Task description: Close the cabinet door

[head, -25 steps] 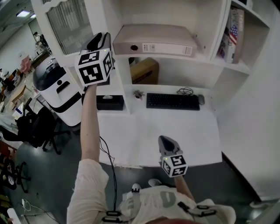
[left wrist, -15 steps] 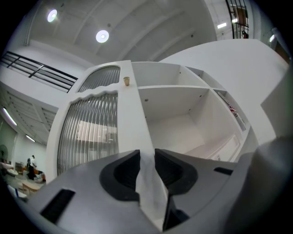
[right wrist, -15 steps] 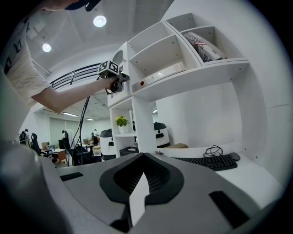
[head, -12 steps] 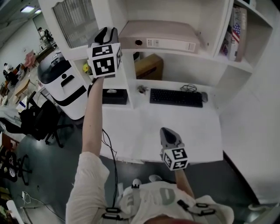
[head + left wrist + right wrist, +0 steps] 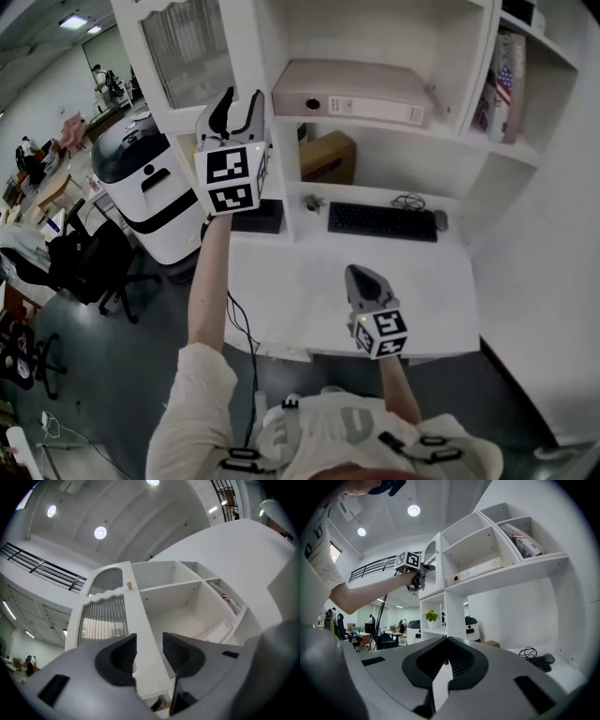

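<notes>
The white cabinet door [image 5: 192,52] with ribbed glass hangs at the shelf unit's upper left and lies close against the cabinet front. In the left gripper view its glass [image 5: 103,616] and small knob [image 5: 128,586] show. My left gripper [image 5: 238,111] is raised to the door's right edge, and that white edge [image 5: 140,620] runs between the jaws. The jaws of my left gripper [image 5: 149,641] have just been opening and stand apart. My right gripper [image 5: 366,286] hangs low over the desk, shut and holding nothing. The right gripper view shows its closed tips [image 5: 446,640] and the left gripper [image 5: 423,573] at the door [image 5: 432,559].
A binder [image 5: 352,92] lies on the open shelf, with books [image 5: 502,84] to its right. A cardboard box [image 5: 328,157], keyboard [image 5: 381,221] and mouse [image 5: 441,219] are on the white desk [image 5: 309,309]. A white machine [image 5: 155,183] and an office chair [image 5: 84,262] stand at the left.
My left gripper has moved right toward the shelves along with the door's edge, and its fingers have spread apart. My right gripper has risen a little.
</notes>
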`<action>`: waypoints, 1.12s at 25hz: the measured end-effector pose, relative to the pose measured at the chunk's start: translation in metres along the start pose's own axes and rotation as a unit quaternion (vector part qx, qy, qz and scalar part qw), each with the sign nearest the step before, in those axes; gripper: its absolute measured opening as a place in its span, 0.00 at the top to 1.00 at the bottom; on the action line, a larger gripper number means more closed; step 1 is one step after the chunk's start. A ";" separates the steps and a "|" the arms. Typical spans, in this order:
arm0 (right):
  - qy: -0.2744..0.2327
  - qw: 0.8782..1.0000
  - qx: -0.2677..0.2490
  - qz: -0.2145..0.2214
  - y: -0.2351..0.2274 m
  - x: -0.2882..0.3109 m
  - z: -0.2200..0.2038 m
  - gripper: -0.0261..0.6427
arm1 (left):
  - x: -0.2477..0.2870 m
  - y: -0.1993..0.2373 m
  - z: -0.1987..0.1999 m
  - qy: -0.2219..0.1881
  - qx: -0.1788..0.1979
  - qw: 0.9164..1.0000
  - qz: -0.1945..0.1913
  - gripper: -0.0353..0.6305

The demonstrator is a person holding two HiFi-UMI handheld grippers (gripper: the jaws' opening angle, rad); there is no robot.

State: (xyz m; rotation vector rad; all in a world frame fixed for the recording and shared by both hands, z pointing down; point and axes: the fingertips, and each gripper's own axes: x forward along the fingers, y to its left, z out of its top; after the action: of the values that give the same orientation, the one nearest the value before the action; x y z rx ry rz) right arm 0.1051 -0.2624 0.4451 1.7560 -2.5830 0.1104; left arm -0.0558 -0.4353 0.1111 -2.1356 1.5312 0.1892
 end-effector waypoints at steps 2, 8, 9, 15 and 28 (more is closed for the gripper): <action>-0.001 1.000 -0.001 0.004 0.007 0.007 0.002 0.95 | -0.023 0.005 0.015 -0.018 0.012 1.000 -0.005 0.71; 0.000 0.999 -0.015 0.040 0.043 0.021 0.008 0.95 | -0.098 0.022 0.039 -0.047 0.006 0.999 -0.008 0.71; 0.000 0.999 -0.017 0.049 0.051 0.024 0.009 0.95 | -0.110 0.024 0.035 -0.041 0.005 0.999 -0.015 0.71; 0.008 0.994 -0.034 0.101 0.095 0.042 0.004 0.95 | -0.165 0.034 -0.008 0.009 0.013 1.000 -0.024 0.71; 0.015 0.989 -0.026 0.147 0.153 0.050 -0.013 0.95 | -0.284 0.050 -0.104 0.103 -0.124 0.983 0.084 0.84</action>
State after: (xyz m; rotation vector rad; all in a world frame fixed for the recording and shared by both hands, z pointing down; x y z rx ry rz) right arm -0.0556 -0.2517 0.4535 1.3358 -2.7761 0.0723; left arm -0.2210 -0.2561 0.2967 -2.2743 1.8966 0.2320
